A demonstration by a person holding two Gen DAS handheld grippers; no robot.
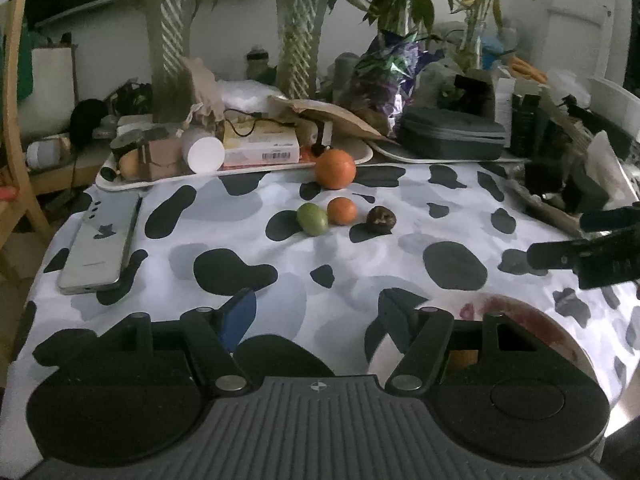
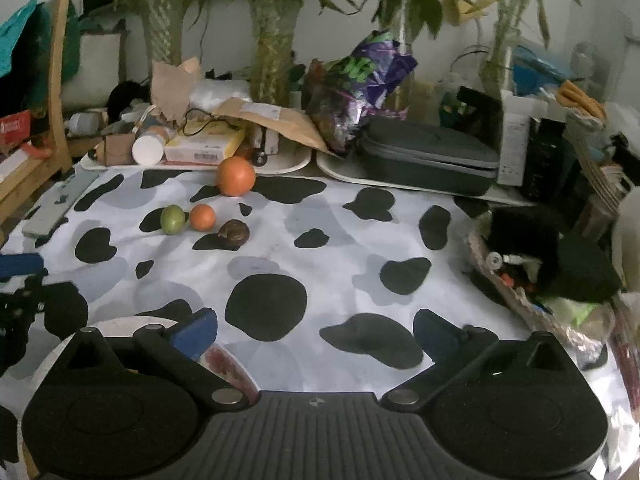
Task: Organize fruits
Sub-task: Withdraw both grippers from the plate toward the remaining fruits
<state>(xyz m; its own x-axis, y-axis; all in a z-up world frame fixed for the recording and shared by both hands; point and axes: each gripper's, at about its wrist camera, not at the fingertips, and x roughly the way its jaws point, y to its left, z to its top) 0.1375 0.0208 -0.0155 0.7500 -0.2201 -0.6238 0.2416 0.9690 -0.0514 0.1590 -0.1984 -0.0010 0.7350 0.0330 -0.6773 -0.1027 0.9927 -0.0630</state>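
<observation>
Four fruits lie on the cow-print tablecloth (image 1: 360, 264): a large orange (image 1: 335, 169) (image 2: 236, 176), a small orange (image 1: 341, 211) (image 2: 202, 217), a green fruit (image 1: 312, 219) (image 2: 173, 219) and a dark brown fruit (image 1: 381, 220) (image 2: 233, 234). A white plate with red marks (image 1: 532, 320) (image 2: 224, 360) sits at the near edge, partly behind the grippers, with something orange on it. My left gripper (image 1: 318, 316) is open and empty, well short of the fruits. My right gripper (image 2: 316, 330) is open and empty. It also shows in the left wrist view (image 1: 592, 240).
A phone (image 1: 100, 246) lies at the left of the cloth. Trays of clutter (image 1: 200, 152), a dark zip case (image 1: 452, 134) (image 2: 428, 156), a purple bag (image 2: 360, 84) and potted plants line the back. A basket with black cloth (image 2: 552, 264) sits at right. A wooden chair (image 1: 16, 120) stands left.
</observation>
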